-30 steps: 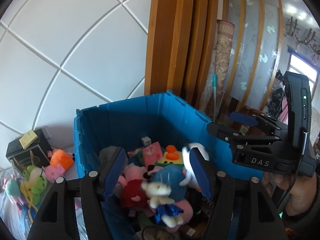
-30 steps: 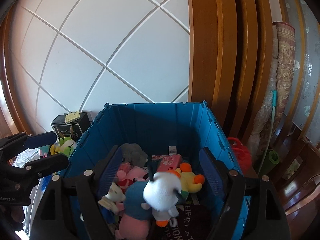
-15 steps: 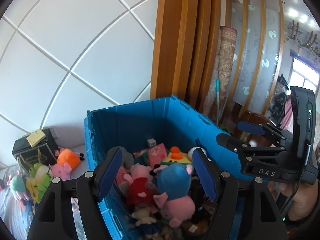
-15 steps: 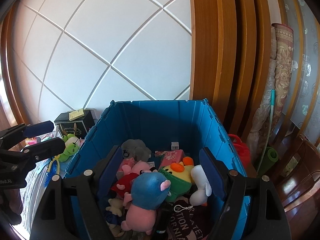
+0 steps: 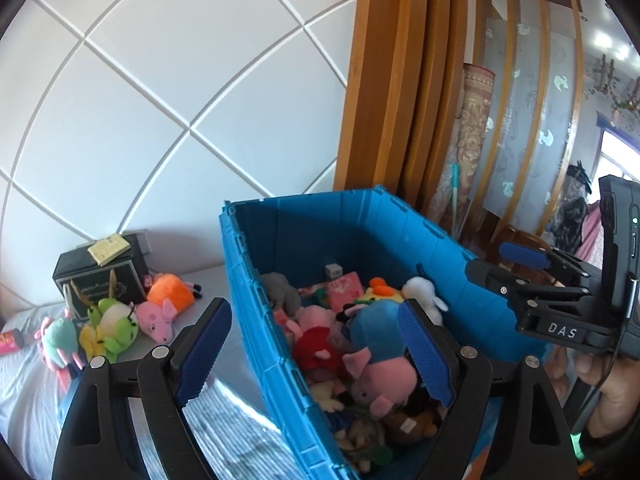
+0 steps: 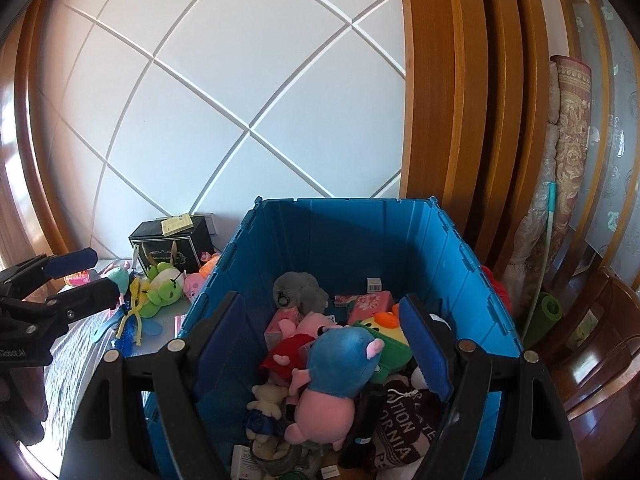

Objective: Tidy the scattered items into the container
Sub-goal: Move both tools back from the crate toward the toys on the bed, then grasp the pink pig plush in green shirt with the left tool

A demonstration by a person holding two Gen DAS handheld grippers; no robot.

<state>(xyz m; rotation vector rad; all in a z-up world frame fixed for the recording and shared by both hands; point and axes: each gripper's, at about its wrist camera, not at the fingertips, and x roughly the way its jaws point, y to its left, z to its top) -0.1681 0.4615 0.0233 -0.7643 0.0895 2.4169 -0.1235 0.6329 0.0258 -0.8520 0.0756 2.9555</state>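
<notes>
The blue crate (image 5: 360, 232) (image 6: 360, 236) holds a heap of plush toys, with a blue-and-pink pig plush (image 5: 376, 344) (image 6: 340, 364) on top. My left gripper (image 5: 316, 352) hovers over the crate's left wall; its jaws are opening and nothing is pressed between them. My right gripper (image 6: 324, 344) stands open above the toy heap, holding nothing. It also shows at the right of the left wrist view as the right gripper (image 5: 532, 272). Scattered toys lie left of the crate: a green frog (image 5: 114, 322) (image 6: 160, 288), a pink pig (image 5: 158, 318), an orange plush (image 5: 172, 294) and a teal toy (image 5: 60, 336).
A black box (image 5: 104, 276) with a yellow note stands behind the scattered toys on a striped cloth (image 5: 224, 420). Wooden posts (image 6: 460, 100) and a rolled rug (image 6: 568, 140) rise right of the crate. A panelled white wall is behind.
The plush toys that hung between the fingers of both grippers now lie in the crate. Both grippers have drawn back and leftward. The left jaws have widened.
</notes>
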